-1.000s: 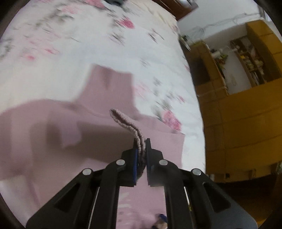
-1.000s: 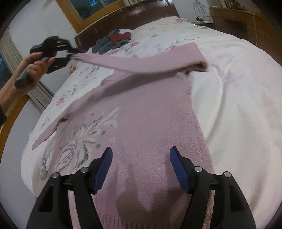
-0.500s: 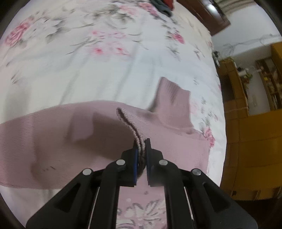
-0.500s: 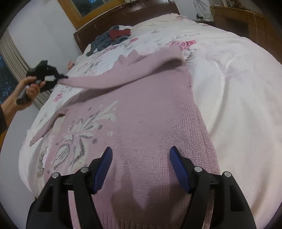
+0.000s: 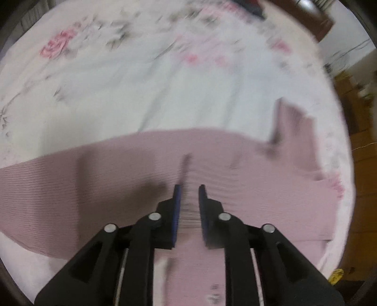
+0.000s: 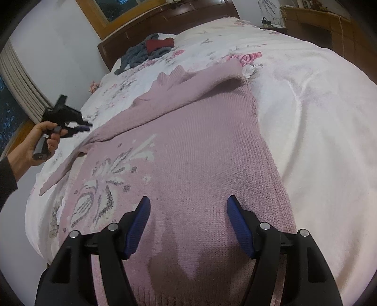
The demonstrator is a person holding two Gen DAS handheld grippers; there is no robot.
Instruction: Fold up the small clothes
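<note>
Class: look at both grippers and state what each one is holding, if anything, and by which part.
Nothing is held. The left gripper is slightly open above the folded sleeve; the right gripper is wide open over the pink sweater.

One pink sweater [image 6: 195, 146] on one bed [image 6: 318, 122]. Two claws: left [image 6: 83, 127], right [image 6: 188, 207]. One clothes heap [image 6: 148, 50] by one headboard [image 6: 179, 21].

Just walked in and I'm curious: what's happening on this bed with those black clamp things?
A person is folding a pink sweater spread on the bed, with a hand-held gripper in each hand. One sleeve lies folded across the chest. The left hand-held gripper is open at that sleeve's end, holding nothing. The right hand-held gripper hovers open over the hem.
</note>
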